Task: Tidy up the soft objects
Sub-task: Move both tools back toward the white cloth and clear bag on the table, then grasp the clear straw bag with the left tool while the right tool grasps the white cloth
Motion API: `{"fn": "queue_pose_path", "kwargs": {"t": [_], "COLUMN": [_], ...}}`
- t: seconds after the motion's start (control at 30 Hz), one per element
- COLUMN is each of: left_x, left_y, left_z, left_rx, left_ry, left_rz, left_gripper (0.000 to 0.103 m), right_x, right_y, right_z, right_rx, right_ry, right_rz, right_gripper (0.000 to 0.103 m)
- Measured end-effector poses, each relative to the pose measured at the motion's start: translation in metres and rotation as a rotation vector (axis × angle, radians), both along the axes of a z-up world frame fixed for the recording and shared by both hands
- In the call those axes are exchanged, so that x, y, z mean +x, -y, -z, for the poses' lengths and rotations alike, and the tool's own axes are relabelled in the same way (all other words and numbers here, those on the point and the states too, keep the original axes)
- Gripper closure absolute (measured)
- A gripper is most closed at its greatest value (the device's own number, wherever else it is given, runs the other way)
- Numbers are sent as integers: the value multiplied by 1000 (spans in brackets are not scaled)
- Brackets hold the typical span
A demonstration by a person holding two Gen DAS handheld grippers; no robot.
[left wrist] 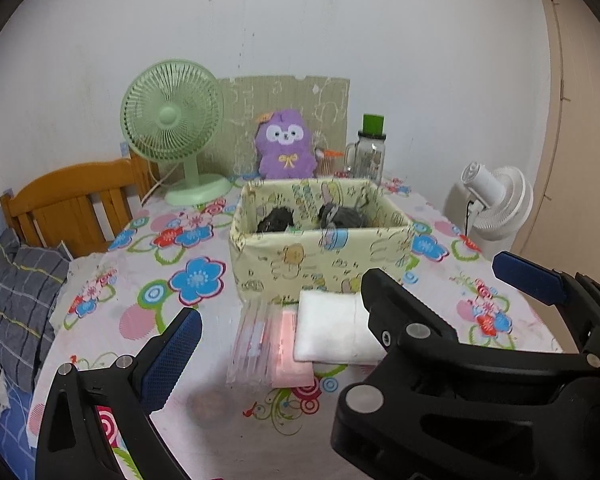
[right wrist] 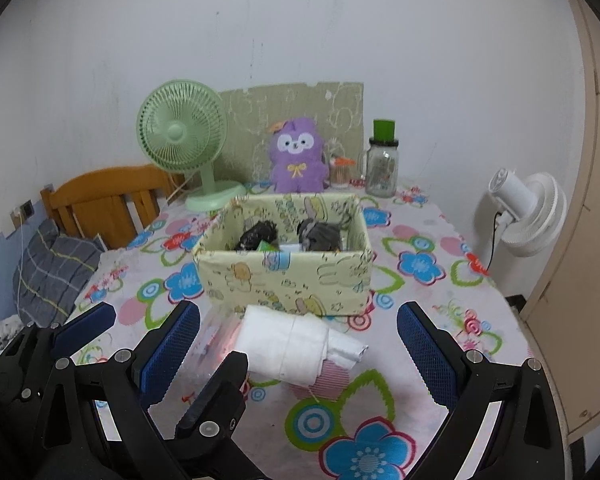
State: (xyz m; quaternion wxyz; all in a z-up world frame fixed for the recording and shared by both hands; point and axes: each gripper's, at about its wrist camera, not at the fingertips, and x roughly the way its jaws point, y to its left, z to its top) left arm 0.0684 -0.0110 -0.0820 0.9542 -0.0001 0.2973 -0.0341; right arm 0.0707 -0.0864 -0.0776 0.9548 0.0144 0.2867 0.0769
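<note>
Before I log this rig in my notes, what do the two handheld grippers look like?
Both match: the left gripper and right gripper have matte black plastic frames with triangular cut-outs, round silver pivot bolts, and flat fingers faced with blue cross-hatched rubber pads. No cables, printed markings or sleeves show.

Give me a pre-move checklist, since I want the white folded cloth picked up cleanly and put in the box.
1. Right hand-held gripper open and empty: ok.
2. Left hand-held gripper open and empty: ok.
3. White folded cloth lies between the right fingers' line: ok.
4. Cloth free of other items: not ok, it rests on a pink packet.
5. Fabric box has room: cannot tell, dark bundles already sit inside.
6. Path to the box clear: ok.
</note>
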Motion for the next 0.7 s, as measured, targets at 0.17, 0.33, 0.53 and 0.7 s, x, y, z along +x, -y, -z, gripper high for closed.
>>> {"fn": "queue_pose_path", "kwargs": {"t": [0.17,0.33,0.53,0.7], "left_x": [12,23,35,45], "left_y": [-5,-12,-16,-24], "left_z": [16,30,50,62], "left_rx": [1,-10,3,-1], "left_ry": [-40,-81,-130,-166], "left_rz": [-1,-5,3,-15], "left_gripper": [0,0,0,0], "right_x": [12,26,43,57], "right_y": [-3,-8,-10,-13], "right_z": [17,34,58,73], "right_rx": [2,-9,-17,-20], "right_ry": [-34,-71,-127,-168], "right_rz": [-6,-6,9,13], "right_gripper": [3,3,3,3]}}
